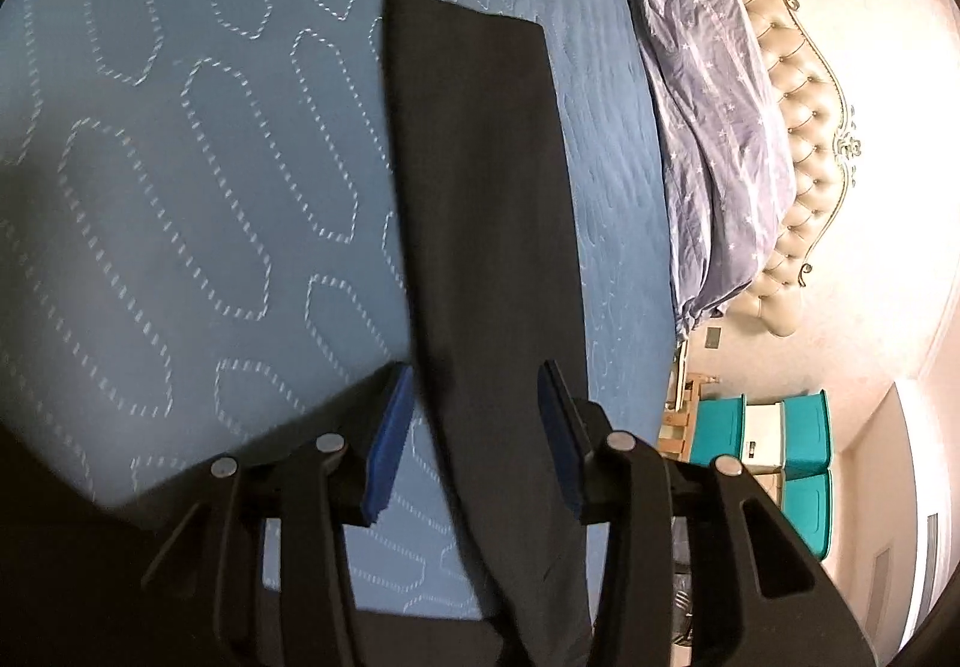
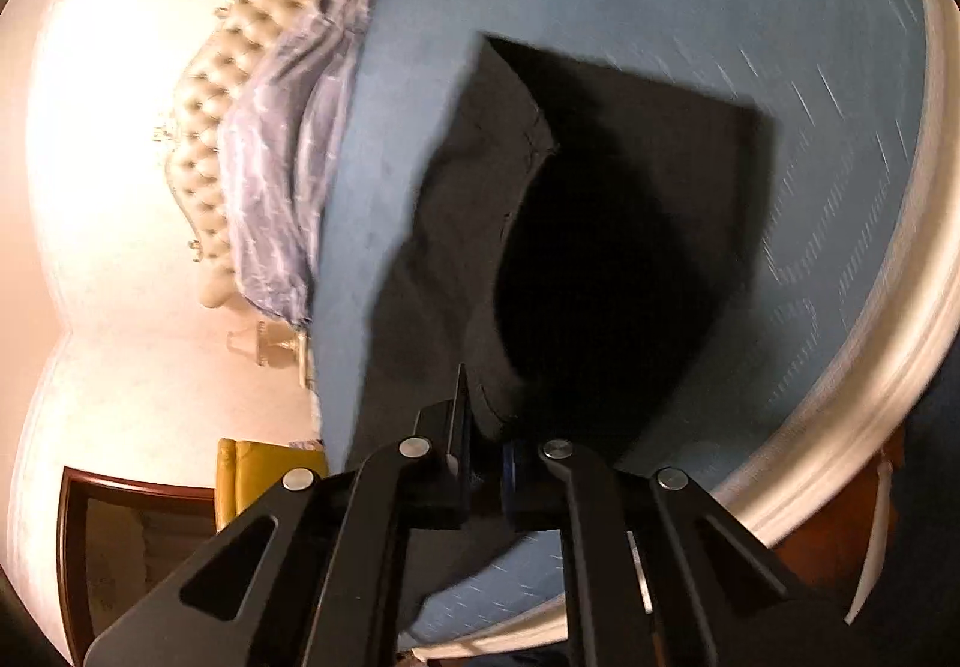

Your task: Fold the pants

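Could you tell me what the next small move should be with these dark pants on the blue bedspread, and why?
Probably close the left tongs on the pants. Their blue pads stand apart with the dark cloth between them, unpinched, while the right tongs look already shut on the pants' other end. Both ends need holding before lifting into a fold.

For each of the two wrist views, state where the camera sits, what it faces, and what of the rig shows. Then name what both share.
Left wrist: rides the left gripper, looking along the dark pants lying on the blue quilt; its jaws stand apart, with the cloth between them.
Right wrist: rides the right gripper, facing the pants' bunched end; its jaws are pinched together on the cloth.
Shared: pants, quilt, purple duvet, tufted headboard. No hand shows in either.
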